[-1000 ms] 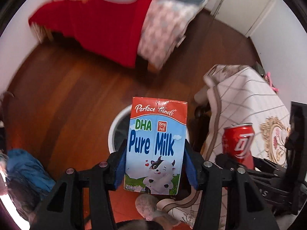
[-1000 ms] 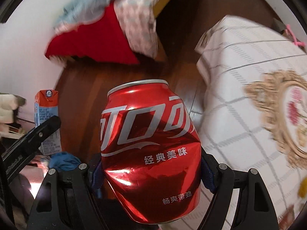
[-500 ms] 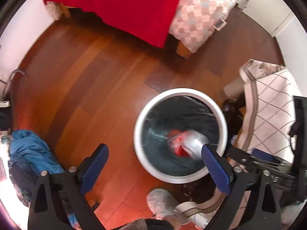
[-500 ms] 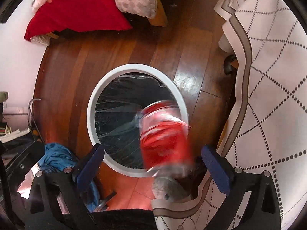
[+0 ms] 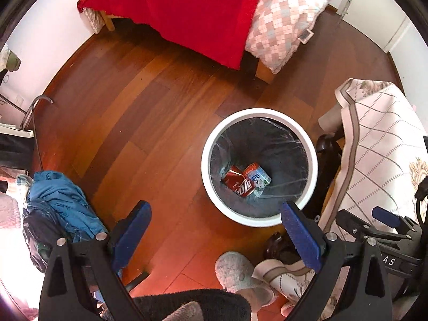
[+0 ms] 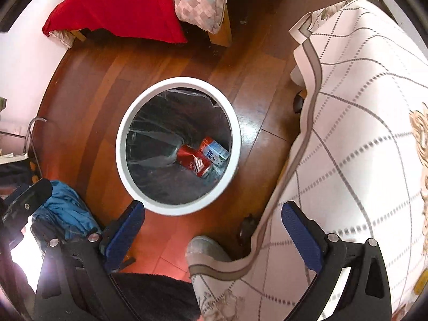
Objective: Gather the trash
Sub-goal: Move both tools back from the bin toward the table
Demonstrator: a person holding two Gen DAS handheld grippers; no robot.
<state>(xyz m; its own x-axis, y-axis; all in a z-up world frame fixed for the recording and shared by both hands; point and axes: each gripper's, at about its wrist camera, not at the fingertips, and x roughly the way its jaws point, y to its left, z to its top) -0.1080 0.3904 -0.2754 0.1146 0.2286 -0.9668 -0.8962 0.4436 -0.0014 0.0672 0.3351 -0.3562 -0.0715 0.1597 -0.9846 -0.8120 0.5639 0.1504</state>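
Note:
A white round trash bin (image 5: 207, 157) with a dark liner stands on the wooden floor; it also shows in the right wrist view (image 6: 121, 157). At its bottom lie a red cola can (image 5: 239, 183) (image 6: 194, 160) and a blue-and-white milk carton (image 5: 258, 177) (image 6: 216, 153), side by side. My left gripper (image 5: 216, 231) is open and empty, high above the floor, just near-left of the bin. My right gripper (image 6: 212, 231) is open and empty, above the bin's near edge.
A table with a white patterned cloth (image 5: 379, 144) (image 6: 361, 133) stands right of the bin. A bed with a red blanket (image 5: 192, 13) (image 6: 120, 8) is at the far side. Blue clothing (image 5: 61, 203) (image 6: 64, 208) lies at the left. A grey slipper (image 5: 235, 270) is below.
Both grippers opened and let go; the milk carton and the cola can fell into the bin and now lie at its bottom. Both cameras tilted down toward the floor.

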